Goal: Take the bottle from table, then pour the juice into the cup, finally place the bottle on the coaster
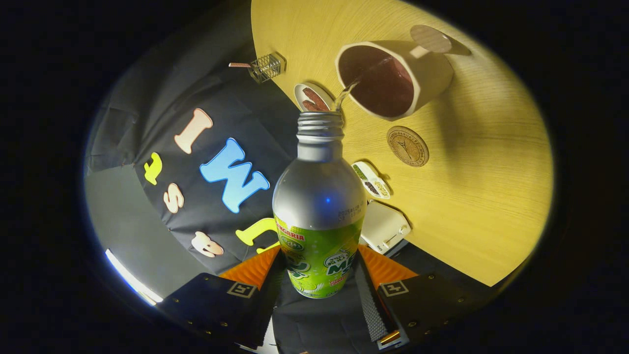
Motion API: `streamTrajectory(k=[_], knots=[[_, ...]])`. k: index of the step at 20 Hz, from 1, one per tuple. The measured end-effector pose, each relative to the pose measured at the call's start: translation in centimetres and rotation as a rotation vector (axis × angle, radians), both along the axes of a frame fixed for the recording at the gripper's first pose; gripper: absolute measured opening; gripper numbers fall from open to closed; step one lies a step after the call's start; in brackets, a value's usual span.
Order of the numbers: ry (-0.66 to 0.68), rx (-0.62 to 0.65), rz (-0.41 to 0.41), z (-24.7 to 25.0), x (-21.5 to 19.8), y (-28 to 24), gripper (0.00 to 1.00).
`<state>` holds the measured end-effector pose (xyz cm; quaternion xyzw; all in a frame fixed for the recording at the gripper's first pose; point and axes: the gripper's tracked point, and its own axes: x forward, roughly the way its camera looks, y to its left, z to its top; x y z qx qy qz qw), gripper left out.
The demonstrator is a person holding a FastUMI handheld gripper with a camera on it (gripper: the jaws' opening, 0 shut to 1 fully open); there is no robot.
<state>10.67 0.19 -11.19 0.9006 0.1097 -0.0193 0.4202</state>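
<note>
Pinching smooth metal bottle (319, 196), claw (319, 280) tilts it; thin stream enters angular cup (393, 78).

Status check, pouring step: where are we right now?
Gripper shut on bottle, tilted. Juice streaming into cup. Coaster beside cup, bare, nothing blocking.
</note>
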Motion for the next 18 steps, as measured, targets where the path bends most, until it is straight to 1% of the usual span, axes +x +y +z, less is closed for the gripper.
streamTrajectory(k=[4,9,18], knots=[[0.003,-0.006,0.012,0.4,0.1,0.6,0.76],[0.014,-0.045,0.026,-0.6,0.4,1.1,0.76],[0.095,-0.239,0.099,-5.6,-0.6,2.4,0.76]])
